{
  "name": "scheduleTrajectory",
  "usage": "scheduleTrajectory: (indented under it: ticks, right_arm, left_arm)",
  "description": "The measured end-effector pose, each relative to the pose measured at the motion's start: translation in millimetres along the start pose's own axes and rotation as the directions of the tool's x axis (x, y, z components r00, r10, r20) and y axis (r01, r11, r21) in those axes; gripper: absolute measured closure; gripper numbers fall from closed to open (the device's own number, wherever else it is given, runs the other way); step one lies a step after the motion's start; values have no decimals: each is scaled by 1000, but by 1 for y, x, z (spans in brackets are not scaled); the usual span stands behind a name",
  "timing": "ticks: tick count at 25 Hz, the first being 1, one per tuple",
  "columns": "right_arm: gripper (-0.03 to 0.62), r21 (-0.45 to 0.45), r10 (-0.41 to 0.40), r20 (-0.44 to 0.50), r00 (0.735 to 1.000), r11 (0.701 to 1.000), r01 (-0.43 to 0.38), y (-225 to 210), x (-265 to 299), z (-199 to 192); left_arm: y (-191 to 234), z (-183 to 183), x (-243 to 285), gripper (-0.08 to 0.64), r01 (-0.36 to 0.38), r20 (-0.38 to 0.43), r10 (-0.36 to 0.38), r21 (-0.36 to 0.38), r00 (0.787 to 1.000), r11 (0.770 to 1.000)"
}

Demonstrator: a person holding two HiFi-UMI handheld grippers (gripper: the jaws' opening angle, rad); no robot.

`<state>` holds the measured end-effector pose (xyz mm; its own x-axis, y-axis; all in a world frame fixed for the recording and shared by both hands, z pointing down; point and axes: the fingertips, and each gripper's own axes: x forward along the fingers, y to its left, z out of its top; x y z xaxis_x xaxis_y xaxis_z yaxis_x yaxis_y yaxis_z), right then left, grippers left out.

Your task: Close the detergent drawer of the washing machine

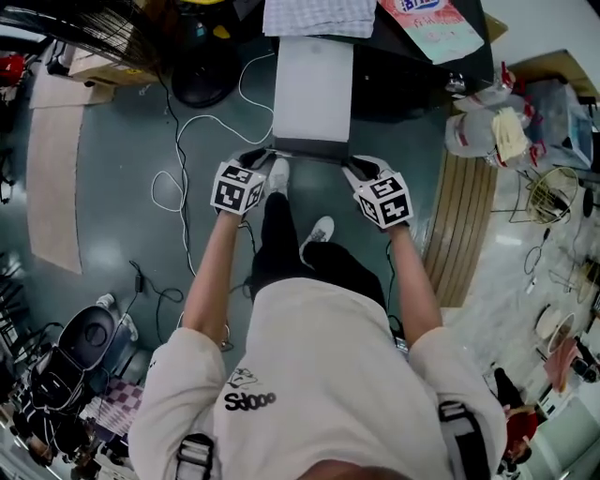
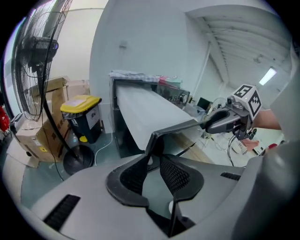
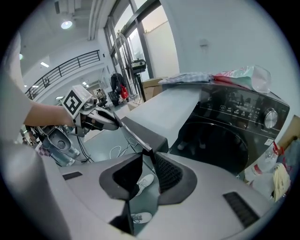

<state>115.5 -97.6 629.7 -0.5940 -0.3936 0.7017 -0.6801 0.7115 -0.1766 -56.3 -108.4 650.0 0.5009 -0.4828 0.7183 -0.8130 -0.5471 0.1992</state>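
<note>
The washing machine [image 1: 412, 66] is dark, with a round door [image 3: 225, 136]. Its long white drawer [image 1: 314, 89] stands pulled far out towards me and ends in a dark front panel [image 1: 312, 148]. My left gripper [image 1: 258, 155] is at the left corner of that panel and my right gripper [image 1: 354, 167] at the right corner. In the left gripper view the panel's corner [image 2: 152, 138] runs down between the jaws of the left gripper [image 2: 154, 161], which is shut on it. The right gripper [image 3: 147, 164] pinches the panel's thin edge [image 3: 140, 136] in the same way.
A folded cloth [image 1: 319, 14] and a printed bag [image 1: 431, 23] lie on the machine. A standing fan [image 2: 37, 61], a yellow-lidded bin [image 2: 84, 117] and cardboard boxes [image 2: 47, 126] are to the left. White cables [image 1: 178, 159] trail on the floor, and a wooden pallet [image 1: 459, 225] lies to the right.
</note>
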Motion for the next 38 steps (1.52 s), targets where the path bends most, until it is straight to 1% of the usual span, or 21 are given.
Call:
scheduleTrajectory:
  ticks: [4,6,10,14,20,23,26,29,31,33,38]
  right_arm:
    - [508,56,-60,29,998,997,58,-15,19,42]
    - [508,63,-83,28,996,995,81,-26,23,55]
    - [508,68,-102,36,994,993,99,-37,6,50]
    - [508,76,-107,34,994,992,104,-41,10,54]
    - [506,91,-116,22,993,989,113,-51,17,58]
    - [506,94,-129,19,991,987,127,-52,17,56]
    - [506,107,-140,7,990,985,138,-59,29,61]
    - [502,135,-120,7,993,984,118,-63,34,62]
    - [483,156,-110,17,994,982,106,-67,34,61]
    - [469,153,-110,20,994,983,105,-68,35,61]
    - [460,121,-126,22,992,985,123,-69,34,60]
  left_arm:
    - [39,29,5,466,21,43,-20,-30,999,999]
    - [48,41,10,466,22,34,-21,-25,999,999]
    - [29,50,15,466,14,28,-14,-16,1000,1000]
    - [34,55,18,466,9,19,-9,-14,1000,1000]
    - [42,64,26,465,23,13,-23,-14,1000,1000]
    - [41,64,28,463,43,21,-42,-27,999,999]
    - [53,67,36,459,71,18,-70,-47,997,996]
    - [58,69,40,452,109,6,-109,-45,994,993]
    - [58,69,42,439,128,11,-128,-40,992,991]
    - [59,69,43,436,140,13,-140,-34,990,990]
    - [62,69,44,408,154,7,-154,-27,988,988]
